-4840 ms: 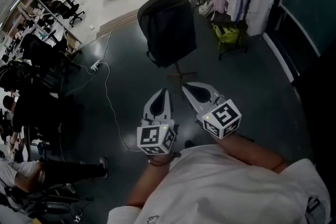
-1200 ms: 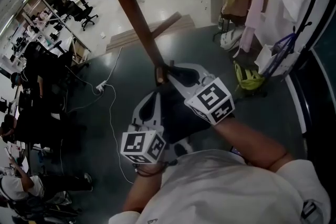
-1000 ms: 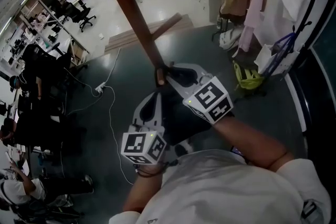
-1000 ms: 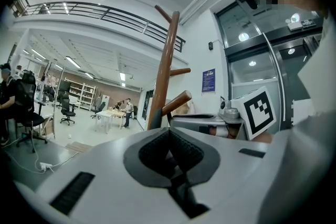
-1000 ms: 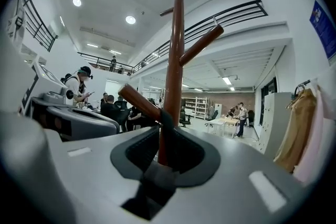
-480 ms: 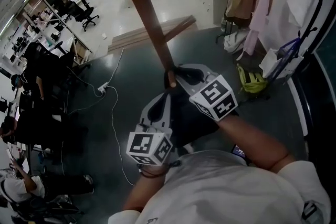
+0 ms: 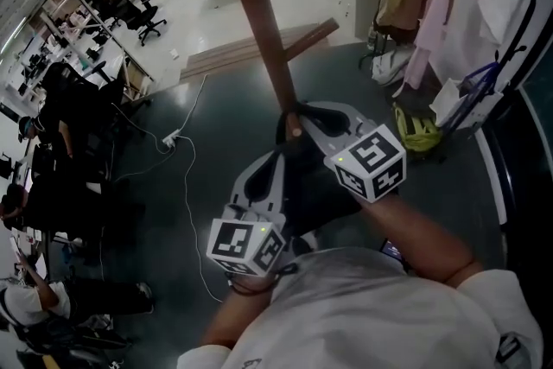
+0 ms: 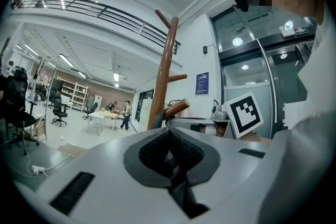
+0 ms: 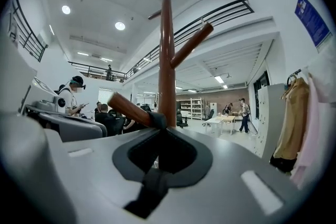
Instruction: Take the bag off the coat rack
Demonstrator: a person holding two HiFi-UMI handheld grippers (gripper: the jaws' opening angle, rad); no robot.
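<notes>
The right gripper [image 7: 302, 117] was clamped on the bag's strap [image 9: 154, 121], which looped over a peg [image 9: 126, 108] of the coat rack [image 7: 255, 4]. The left gripper [image 7: 273, 156] pinched the dark bag [image 7: 309, 187] just below.

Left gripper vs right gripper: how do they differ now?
Position: right gripper reaches the peg; left gripper sits short of it. Hold: right gripper's tongs clamp the strap; left gripper's tongs show nothing held. Both are shut.
</notes>
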